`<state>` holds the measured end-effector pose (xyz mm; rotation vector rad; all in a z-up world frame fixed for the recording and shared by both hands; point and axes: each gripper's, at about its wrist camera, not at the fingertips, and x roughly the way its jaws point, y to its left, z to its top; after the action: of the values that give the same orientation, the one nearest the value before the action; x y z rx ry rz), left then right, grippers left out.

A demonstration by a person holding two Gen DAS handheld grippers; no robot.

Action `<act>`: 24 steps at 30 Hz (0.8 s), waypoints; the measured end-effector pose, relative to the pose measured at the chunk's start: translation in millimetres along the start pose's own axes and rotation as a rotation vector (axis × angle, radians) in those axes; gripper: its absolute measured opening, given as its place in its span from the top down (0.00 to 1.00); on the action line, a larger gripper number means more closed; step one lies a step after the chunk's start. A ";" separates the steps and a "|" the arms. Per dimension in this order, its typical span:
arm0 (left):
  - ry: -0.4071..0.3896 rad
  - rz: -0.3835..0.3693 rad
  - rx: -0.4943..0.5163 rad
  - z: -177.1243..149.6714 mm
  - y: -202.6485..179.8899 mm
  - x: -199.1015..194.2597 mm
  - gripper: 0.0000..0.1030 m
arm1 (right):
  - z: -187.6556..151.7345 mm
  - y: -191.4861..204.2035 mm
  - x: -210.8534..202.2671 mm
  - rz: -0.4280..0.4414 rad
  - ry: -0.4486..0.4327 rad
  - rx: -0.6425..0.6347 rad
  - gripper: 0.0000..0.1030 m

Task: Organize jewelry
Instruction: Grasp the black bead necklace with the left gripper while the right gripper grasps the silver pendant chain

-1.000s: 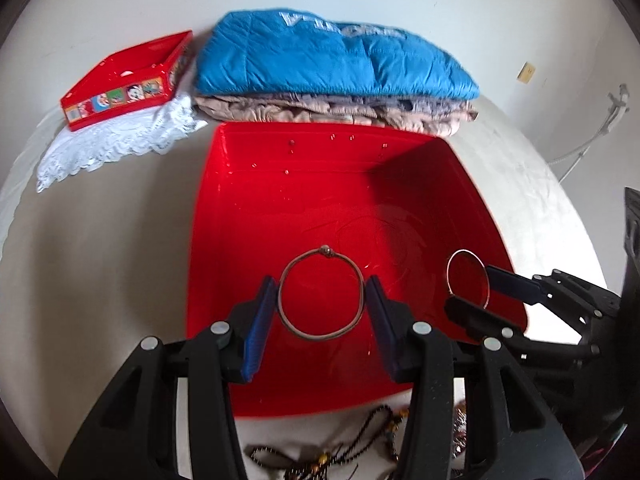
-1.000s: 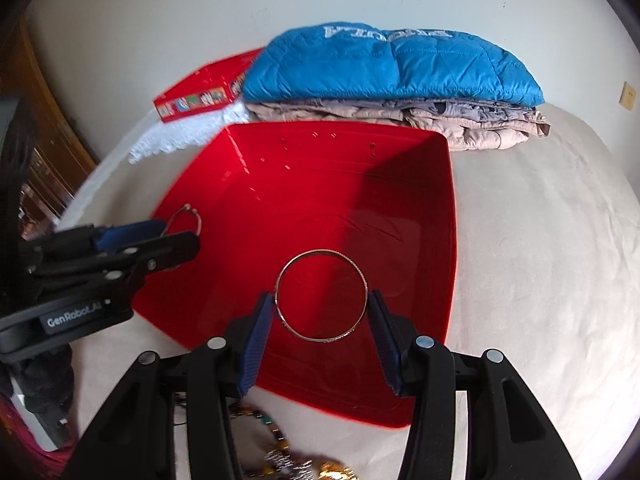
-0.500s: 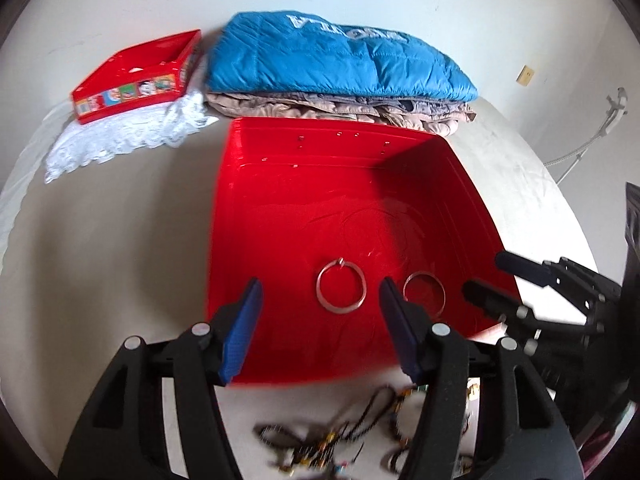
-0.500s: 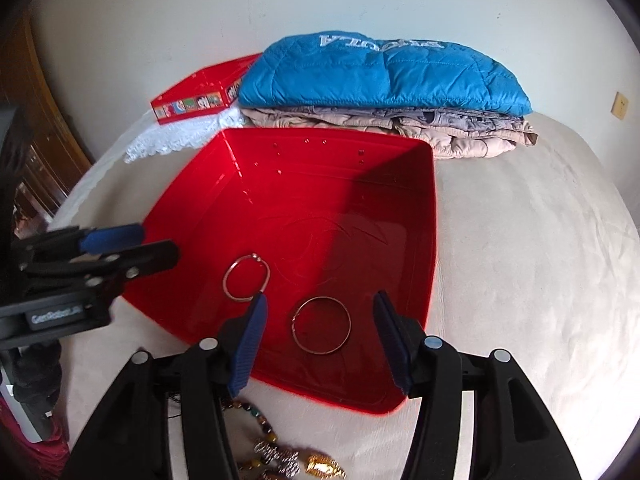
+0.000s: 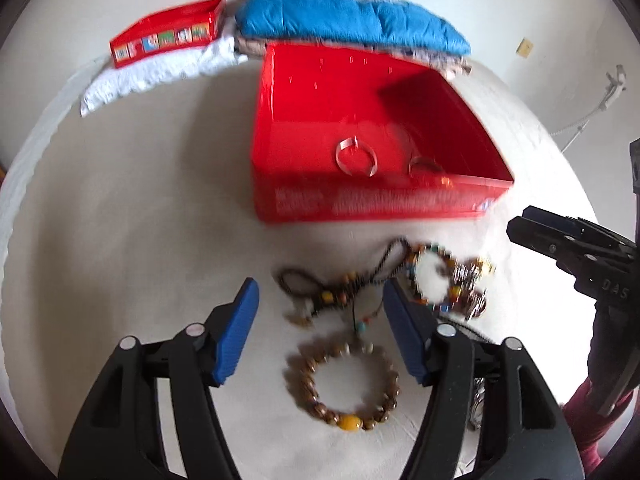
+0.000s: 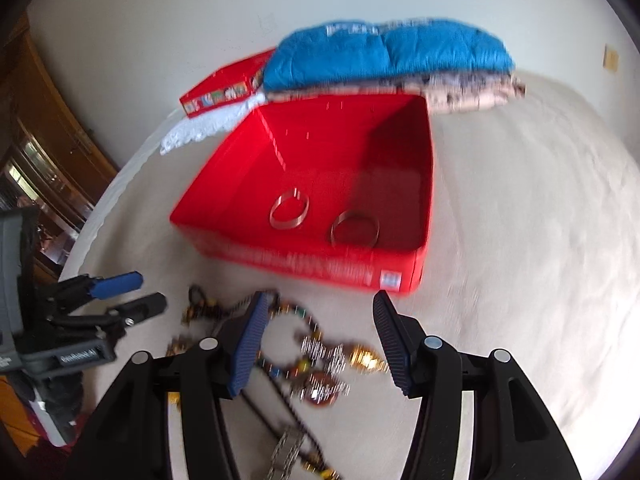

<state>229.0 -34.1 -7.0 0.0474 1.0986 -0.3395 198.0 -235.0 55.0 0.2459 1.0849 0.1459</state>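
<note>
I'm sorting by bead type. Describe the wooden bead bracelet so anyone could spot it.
Start at the red box; the jewelry pile lies on the cloth before it. Nearest the left tool is the wooden bead bracelet: brown beads, one big yellow bead.

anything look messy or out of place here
Yes: the bead bracelets and necklaces lie in a tangled heap on the cloth in front of the red box, while only two bangles lie neatly inside it.

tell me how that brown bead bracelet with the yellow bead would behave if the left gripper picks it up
The bead bracelet is probably floppy: separate round beads on a string, so it would likely sag from wherever it is pinched. The smooth beads may slip between the left gripper pads. It looks light, and lying flat on the cloth it seems unlikely to roll.
</note>
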 end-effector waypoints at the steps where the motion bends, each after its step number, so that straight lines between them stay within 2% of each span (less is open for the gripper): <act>1: -0.001 0.003 0.000 -1.8 -1.2 3.2 0.30 | -3.0 -1.1 2.6 -0.001 0.005 0.004 0.46; 8: 0.026 0.005 0.015 -4.4 -2.5 27.2 0.29 | -8.8 -12.0 21.7 -0.010 0.049 0.038 0.46; 11: 0.017 -0.015 0.011 -4.4 -0.1 26.9 0.34 | -8.8 -15.0 20.8 -0.011 0.042 0.046 0.46; 15: 0.045 -0.071 0.000 -5.1 -0.3 34.1 0.45 | -9.5 -16.7 20.7 -0.015 0.042 0.040 0.46; 18: 0.066 -0.118 0.008 -5.7 0.0 42.2 0.46 | -9.7 -16.0 22.5 -0.018 0.050 0.033 0.46; 20: 0.064 -0.116 0.012 -6.7 0.6 45.3 0.52 | -10.6 -16.2 23.6 -0.028 0.056 0.026 0.46; 22: 0.067 -0.120 0.007 -6.1 2.6 48.2 0.66 | -11.3 -16.9 25.0 -0.030 0.064 0.022 0.46; 24: 0.068 -0.120 -0.001 -5.4 4.1 49.9 0.73 | -11.1 -18.1 27.2 -0.034 0.072 0.021 0.46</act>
<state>245.9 -41.4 -53.8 -0.0076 1.1720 -0.4476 200.7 -244.6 22.0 0.2426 1.1617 0.1136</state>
